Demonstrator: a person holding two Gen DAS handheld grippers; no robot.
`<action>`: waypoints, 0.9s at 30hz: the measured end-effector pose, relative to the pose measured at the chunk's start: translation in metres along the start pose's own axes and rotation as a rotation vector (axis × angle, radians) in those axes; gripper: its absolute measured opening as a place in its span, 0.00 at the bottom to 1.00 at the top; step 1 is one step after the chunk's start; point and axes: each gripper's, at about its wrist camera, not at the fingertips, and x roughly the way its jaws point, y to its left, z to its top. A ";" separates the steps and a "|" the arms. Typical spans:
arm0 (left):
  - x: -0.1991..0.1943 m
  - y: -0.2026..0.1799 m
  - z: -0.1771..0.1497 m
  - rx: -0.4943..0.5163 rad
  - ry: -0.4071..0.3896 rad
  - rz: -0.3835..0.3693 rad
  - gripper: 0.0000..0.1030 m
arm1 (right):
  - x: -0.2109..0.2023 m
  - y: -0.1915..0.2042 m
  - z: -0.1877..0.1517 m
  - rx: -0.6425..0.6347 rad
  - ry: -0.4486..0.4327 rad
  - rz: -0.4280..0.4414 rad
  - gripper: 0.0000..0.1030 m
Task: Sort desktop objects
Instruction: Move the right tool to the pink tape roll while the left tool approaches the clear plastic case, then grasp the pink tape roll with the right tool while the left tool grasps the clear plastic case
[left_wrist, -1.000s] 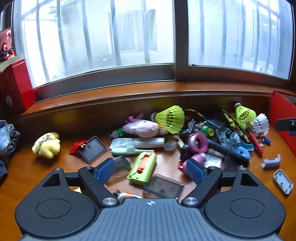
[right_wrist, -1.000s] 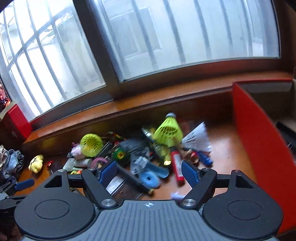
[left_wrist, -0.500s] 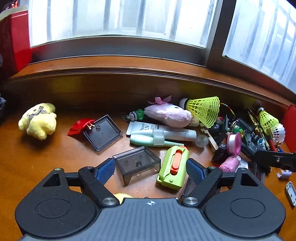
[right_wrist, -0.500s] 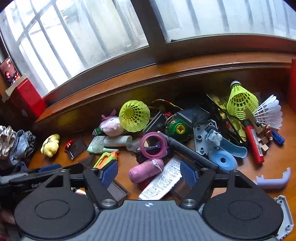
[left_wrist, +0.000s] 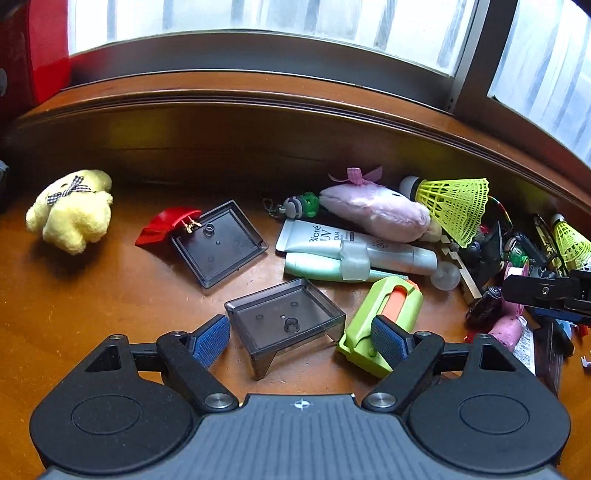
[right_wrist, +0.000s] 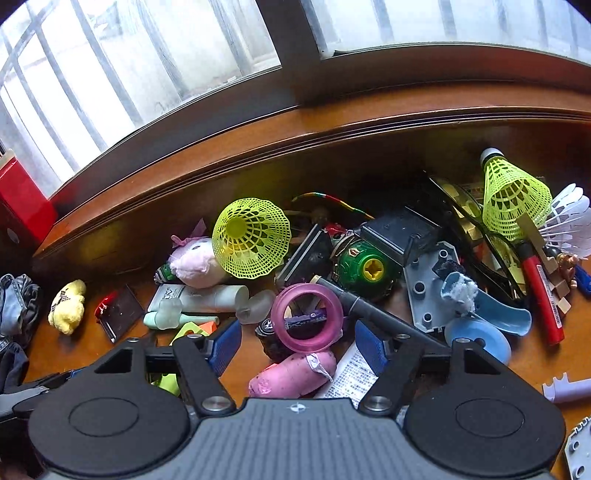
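Between the spread fingers of the left gripper (left_wrist: 301, 338) sits a smoky plastic tray (left_wrist: 284, 317), ungrasped, just beside a green cutter (left_wrist: 384, 321). Right gripper (right_wrist: 297, 341), also spread wide, hovers over a pink ring (right_wrist: 306, 317).

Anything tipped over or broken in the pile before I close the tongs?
The smoky clear tray between the left tongs sits tilted, one edge propped off the desk. Two tubes are taped together. Nothing looks spilled or plainly broken.

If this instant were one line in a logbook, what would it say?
left gripper: open, over clear box | right gripper: open, over pink ring | nothing held
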 end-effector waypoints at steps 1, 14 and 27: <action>0.000 0.001 0.000 -0.002 -0.003 -0.002 0.79 | 0.002 0.001 0.001 -0.001 0.001 0.000 0.69; -0.012 0.022 0.002 0.004 -0.024 0.054 0.59 | 0.014 0.000 0.002 -0.001 -0.004 -0.006 0.47; -0.010 0.052 0.004 -0.069 -0.012 0.157 0.58 | -0.021 0.009 -0.017 -0.130 -0.011 0.020 0.47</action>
